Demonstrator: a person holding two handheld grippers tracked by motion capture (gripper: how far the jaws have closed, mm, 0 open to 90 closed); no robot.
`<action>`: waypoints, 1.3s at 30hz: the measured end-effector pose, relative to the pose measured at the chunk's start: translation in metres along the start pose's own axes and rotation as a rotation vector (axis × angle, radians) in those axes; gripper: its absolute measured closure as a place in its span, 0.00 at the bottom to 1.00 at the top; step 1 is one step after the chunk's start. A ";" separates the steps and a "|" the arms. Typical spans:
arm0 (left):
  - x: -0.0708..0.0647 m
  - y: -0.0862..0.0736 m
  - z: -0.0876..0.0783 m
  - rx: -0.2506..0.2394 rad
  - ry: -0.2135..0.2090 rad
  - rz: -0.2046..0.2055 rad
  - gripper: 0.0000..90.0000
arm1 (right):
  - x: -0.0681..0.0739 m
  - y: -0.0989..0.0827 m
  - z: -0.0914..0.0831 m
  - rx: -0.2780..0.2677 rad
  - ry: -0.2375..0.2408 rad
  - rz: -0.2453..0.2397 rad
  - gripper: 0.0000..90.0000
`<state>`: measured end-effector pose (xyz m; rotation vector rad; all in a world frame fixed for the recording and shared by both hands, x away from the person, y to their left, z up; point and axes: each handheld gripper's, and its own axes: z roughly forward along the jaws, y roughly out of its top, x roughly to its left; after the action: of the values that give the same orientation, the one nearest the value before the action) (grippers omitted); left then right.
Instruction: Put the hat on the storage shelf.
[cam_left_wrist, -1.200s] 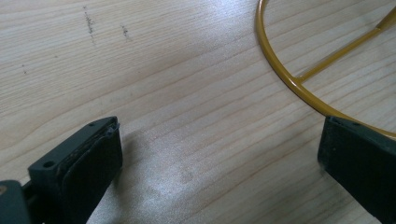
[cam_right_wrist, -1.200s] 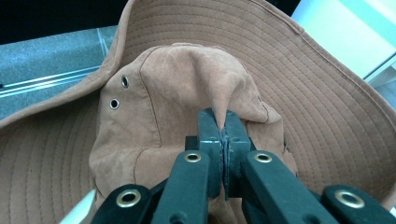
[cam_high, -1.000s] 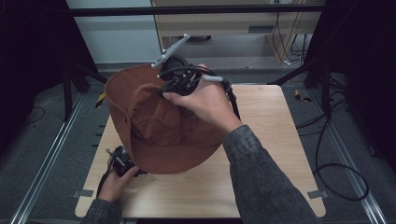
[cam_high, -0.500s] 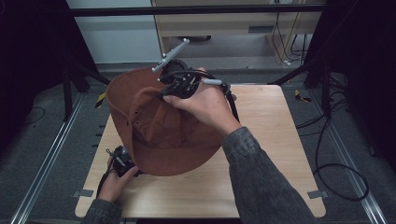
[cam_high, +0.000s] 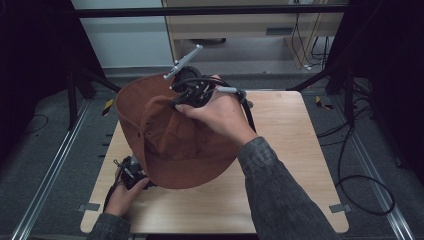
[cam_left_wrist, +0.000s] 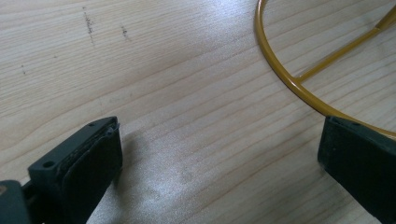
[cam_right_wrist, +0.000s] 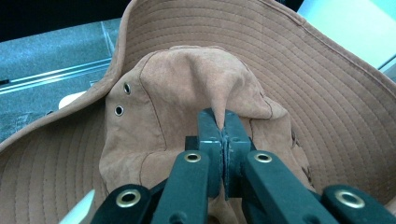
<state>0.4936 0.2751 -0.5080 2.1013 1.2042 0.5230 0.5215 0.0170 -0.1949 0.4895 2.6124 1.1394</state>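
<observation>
**Hat pinched by its crown above the table**

The right gripper (cam_right_wrist: 223, 122) has its jaws clamped together on a fold of the brown hat (cam_high: 170, 140)'s crown, holding it tilted over the wooden table (cam_high: 280, 150), toward nine o'clock of centre. The left gripper (cam_high: 131, 172), at seven o'clock under the brim, has its jaws apart above bare wood, a yellow wire ring (cam_left_wrist: 280, 70) at its two o'clock.

hat (cam_high: 175, 145): above the table (cam_high: 290, 150), over its left half | right gripper (cam_high: 192, 90): on the hat's far top | left gripper (cam_high: 131, 172): at the hat's near-left edge, low over the table | wire ring (cam_left_wrist: 289, 79): flat on the table, just beyond the left gripper
</observation>
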 end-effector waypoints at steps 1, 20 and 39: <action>0.000 0.000 0.000 0.000 0.000 0.000 0.00 | 0.000 0.000 0.000 0.001 0.000 0.001 0.99; 0.000 0.000 0.000 0.000 0.000 0.001 0.00 | 0.000 -0.003 0.006 0.013 0.006 0.008 0.99; 0.000 0.000 0.000 -0.001 0.000 0.000 0.00 | 0.000 -0.009 0.015 0.026 0.013 0.011 0.98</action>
<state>0.4937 0.2750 -0.5080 2.1012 1.2032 0.5230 0.5248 0.0215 -0.2117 0.5047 2.6418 1.1164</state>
